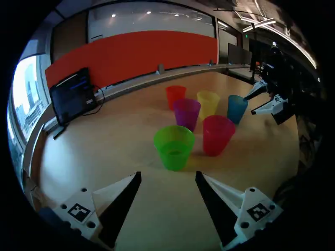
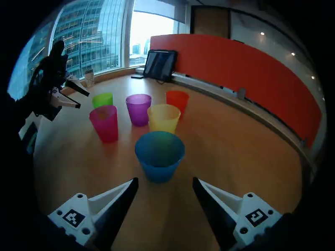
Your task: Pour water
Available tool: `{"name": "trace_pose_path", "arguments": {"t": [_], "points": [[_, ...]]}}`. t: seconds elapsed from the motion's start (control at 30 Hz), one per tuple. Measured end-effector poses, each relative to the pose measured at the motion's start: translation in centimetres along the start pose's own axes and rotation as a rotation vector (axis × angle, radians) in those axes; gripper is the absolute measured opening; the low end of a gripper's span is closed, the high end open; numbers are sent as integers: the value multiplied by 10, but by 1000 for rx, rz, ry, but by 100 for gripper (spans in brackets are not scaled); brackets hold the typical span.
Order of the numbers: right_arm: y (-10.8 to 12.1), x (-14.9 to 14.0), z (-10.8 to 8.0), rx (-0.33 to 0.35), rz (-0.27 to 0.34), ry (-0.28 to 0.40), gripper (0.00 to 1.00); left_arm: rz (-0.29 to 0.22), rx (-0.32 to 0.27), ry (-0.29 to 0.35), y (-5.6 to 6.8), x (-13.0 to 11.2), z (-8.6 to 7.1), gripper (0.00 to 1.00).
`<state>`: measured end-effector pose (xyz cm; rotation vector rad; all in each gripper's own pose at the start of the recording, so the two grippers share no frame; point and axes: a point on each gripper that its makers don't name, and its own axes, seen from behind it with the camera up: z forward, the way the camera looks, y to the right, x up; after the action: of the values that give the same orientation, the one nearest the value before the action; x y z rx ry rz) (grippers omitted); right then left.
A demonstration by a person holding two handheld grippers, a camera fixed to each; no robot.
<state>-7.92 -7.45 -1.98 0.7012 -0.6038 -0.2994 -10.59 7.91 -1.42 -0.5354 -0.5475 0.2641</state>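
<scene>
Several coloured plastic cups stand in a cluster on a wooden table (image 1: 104, 142). In the left gripper view the green cup (image 1: 174, 147) is nearest, a short way ahead of my open left gripper (image 1: 167, 178); it seems to hold some liquid. Behind it stand the pink-red cup (image 1: 217, 134), purple cup (image 1: 186, 113), yellow cup (image 1: 208, 103), orange-red cup (image 1: 175, 96) and blue cup (image 1: 236, 108). In the right gripper view the blue cup (image 2: 159, 155) sits just ahead of my open right gripper (image 2: 164, 182). The far right gripper (image 1: 261, 102) hangs open beside the blue cup; the far left gripper (image 2: 77, 98) is open near the green cup (image 2: 102, 99).
A dark monitor (image 1: 73, 96) with cables rests at the table's far left edge against a ledge below an orange wall panel (image 1: 134, 54). Large windows (image 2: 92, 37) line one side. Bare wood (image 2: 234, 142) stretches right of the cups.
</scene>
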Motion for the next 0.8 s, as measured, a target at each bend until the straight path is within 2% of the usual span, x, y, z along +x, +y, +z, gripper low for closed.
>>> {"name": "trace_pose_path", "arguments": {"t": [0.17,0.3,0.5,0.8], "points": [[7,-1,-19,-43,21,29,100,-29,70,56,-11,6,-10,96],[15,5,-34,-92,34,67,100,-33,131,108,-20,11,-17,96],[25,22,-54,-168,68,148,100,-26,220,205,-32,27,-28,96],[38,45,-75,-295,109,288,100,-59,336,331,-42,44,-43,96]]}}
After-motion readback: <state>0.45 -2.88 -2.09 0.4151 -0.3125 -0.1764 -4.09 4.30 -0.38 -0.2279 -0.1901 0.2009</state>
